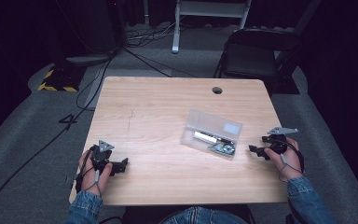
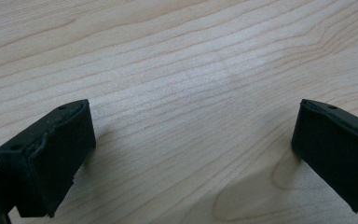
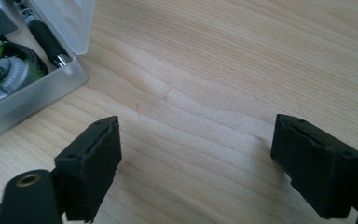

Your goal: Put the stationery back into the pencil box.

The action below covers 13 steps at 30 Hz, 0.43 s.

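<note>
Beside plastic case (image 1: 211, 133): R tongs (image 1: 256, 149) agape.

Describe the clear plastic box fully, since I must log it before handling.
The clear plastic box is a shallow frosted rectangular case, lid open and tipped back. It lies askew on the wooden table, right of centre. Inside lie a dark pen and a round grey-green item. The right tool is beside it, open, not touching.

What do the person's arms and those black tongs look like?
Both arms wear blue denim sleeves. Each hand holds black tongs: the left tongs and the right tongs. Each carries a grey three-cornered plate on top, and a thin cable trails down over each hand. Up close, the tips are chunky black blocks with small screw holes.
</note>
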### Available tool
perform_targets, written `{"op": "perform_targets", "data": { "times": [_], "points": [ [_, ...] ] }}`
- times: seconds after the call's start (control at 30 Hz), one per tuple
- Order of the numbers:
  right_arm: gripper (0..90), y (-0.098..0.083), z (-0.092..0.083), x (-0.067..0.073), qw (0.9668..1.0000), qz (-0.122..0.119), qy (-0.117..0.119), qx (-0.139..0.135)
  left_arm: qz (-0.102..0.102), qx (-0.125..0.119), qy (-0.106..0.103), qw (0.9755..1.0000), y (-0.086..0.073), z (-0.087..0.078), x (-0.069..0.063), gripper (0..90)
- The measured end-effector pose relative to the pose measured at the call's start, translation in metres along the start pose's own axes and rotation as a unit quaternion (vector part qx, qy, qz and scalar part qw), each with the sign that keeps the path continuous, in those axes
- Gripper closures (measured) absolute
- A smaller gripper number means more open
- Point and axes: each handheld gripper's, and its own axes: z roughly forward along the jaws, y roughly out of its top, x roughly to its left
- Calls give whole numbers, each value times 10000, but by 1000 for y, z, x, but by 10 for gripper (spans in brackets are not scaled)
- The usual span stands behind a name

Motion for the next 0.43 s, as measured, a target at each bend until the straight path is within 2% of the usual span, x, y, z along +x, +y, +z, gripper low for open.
{"op": "perform_targets", "data": {
  "times": [0.07,0.13,0.2,0.43],
  "points": [
    [129,-1,2,1,9997,-207,-103,-8,3,5,7,10000,0,0,0,0],
    [61,-1,6,4,9998,-110,-181,-63,4,6,6,10000,0,0,0,0],
    [34,0,8,5,9997,-145,-176,-15,4,3,-2,10000,0,0,0,0],
    [15,1,9,5,9997,-145,-185,15,1,3,4,10000,0,0,0,0]
  ]
}}
